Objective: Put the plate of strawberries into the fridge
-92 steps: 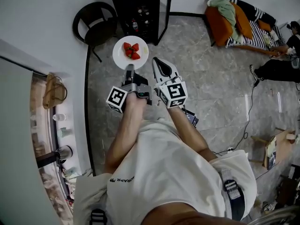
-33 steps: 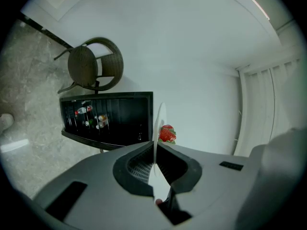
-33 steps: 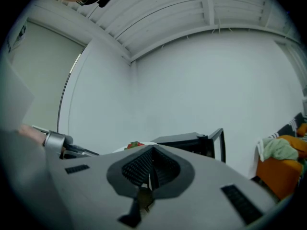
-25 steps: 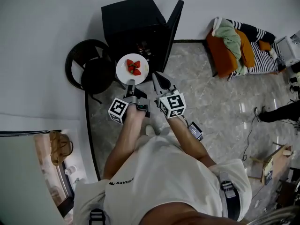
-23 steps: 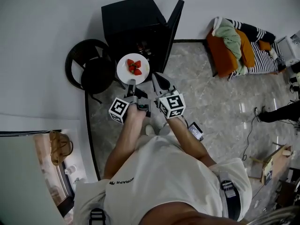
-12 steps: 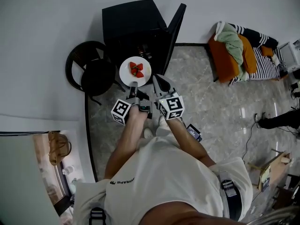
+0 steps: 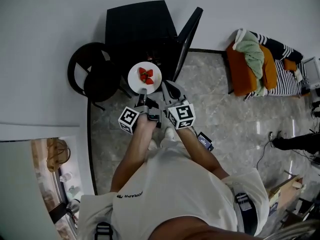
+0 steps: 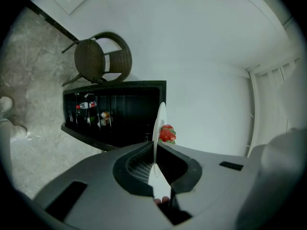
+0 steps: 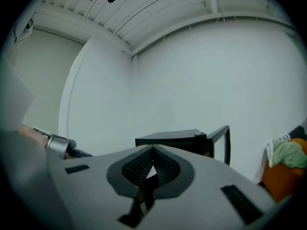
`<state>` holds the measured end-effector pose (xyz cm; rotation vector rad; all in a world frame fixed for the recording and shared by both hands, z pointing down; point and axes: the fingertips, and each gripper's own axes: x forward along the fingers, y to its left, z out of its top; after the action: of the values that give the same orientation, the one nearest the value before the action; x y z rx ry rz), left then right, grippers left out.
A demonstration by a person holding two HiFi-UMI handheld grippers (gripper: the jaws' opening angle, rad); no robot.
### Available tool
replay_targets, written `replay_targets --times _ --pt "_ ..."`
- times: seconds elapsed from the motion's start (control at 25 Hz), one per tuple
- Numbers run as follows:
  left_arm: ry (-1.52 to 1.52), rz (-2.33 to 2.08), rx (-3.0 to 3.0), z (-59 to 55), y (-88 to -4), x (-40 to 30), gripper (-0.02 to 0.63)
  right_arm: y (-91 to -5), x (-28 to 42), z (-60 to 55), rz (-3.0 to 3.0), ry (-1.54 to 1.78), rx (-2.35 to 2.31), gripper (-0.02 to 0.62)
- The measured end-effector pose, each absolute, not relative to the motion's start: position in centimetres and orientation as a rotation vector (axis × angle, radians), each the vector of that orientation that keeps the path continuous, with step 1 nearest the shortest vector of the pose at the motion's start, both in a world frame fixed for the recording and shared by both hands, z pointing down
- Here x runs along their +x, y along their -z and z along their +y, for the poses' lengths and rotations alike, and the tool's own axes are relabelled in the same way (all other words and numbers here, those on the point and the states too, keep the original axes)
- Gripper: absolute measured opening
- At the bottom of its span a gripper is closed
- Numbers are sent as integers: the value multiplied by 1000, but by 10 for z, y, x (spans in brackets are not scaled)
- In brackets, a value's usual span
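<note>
The jaws of the left gripper are clamped on the near rim of the plate. That gripper's view shows the plate edge-on, as a thin white line rising from between them. The strawberries lie on the plate's face, red with a bit of green, just past the jaw tips. The jaws of the right gripper are pressed together with nothing between them; only a sliver of light shows behind their tips.

In the head view the plate is held out in front of the person, its face up toward the camera and the strawberries near its middle. It hangs just before the open front of the black fridge, above the floor, and is not yet inside. The fridge door stands swung open on the right side. The right gripper sits just beside the left one, its tips close by the plate's right edge and pointing toward the fridge.

The left gripper view looks into the fridge, where the shelves are dark and a few bottles sit on one level. A dark wicker chair stands against the wall just left of the fridge. At the far right of the head view, bedding in orange, green and stripes lies by the wall, well apart from the fridge.
</note>
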<state>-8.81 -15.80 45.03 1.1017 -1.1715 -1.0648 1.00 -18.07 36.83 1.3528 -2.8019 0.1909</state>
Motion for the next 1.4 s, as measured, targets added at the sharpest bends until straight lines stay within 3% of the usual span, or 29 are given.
replay_targets --times 1.4 --pt "994 -1166 1102 -270 -629 -79 11 -484 11 -285 -2735 -198 1385 12"
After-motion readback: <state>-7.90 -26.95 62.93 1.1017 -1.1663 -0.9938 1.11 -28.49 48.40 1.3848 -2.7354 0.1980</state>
